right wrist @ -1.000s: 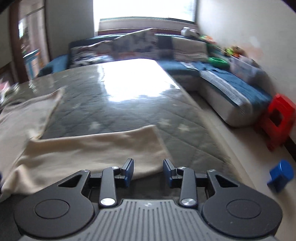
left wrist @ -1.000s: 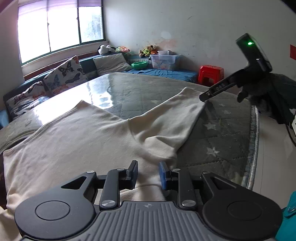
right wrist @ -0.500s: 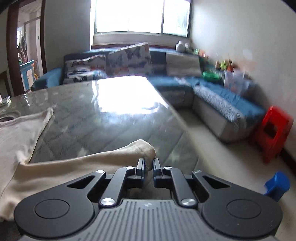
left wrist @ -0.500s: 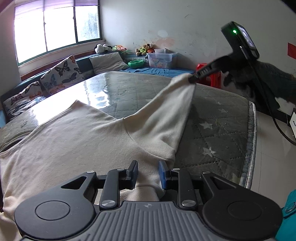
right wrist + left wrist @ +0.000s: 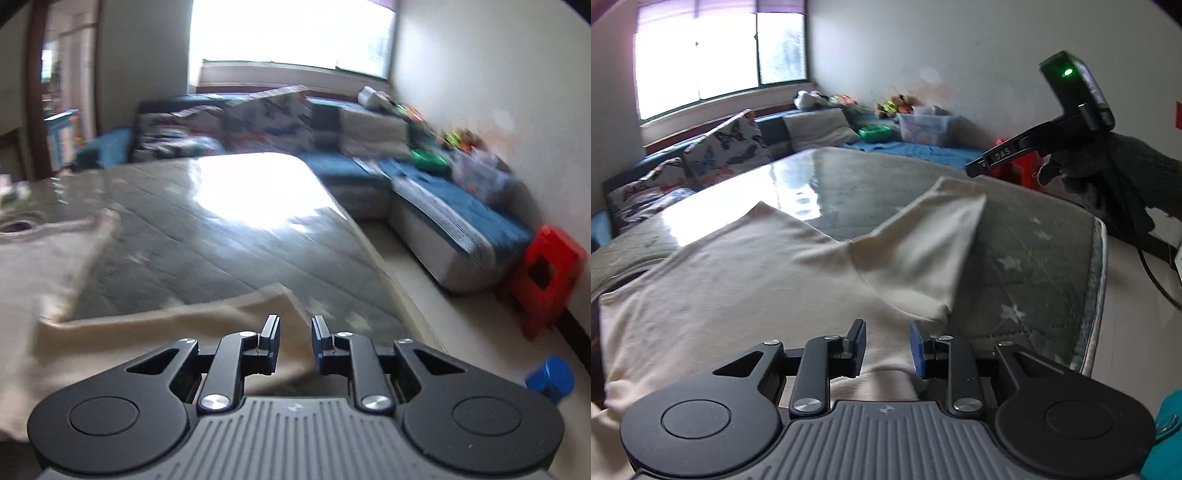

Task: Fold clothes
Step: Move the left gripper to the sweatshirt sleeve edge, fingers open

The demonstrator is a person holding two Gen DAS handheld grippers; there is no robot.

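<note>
A cream garment [image 5: 746,280] lies spread on the grey quilted tabletop [image 5: 1034,258], one sleeve [image 5: 923,240] angled outward. The left gripper [image 5: 888,347] hovers over its near edge, fingers apart and empty. The right gripper [image 5: 294,341], fingers likewise apart, sits apparently just above the blurred sleeve end.

A grey quilted mattress [image 5: 1027,258] with pale star patterns is carrying a cream garment [image 5: 746,280]. The garment is lying spread flat across the near and left part, and one sleeve [image 5: 923,236] is stretching out toward the right edge. The far part of the mattress is lying bare and is shining with window glare [image 5: 255,192].
</note>
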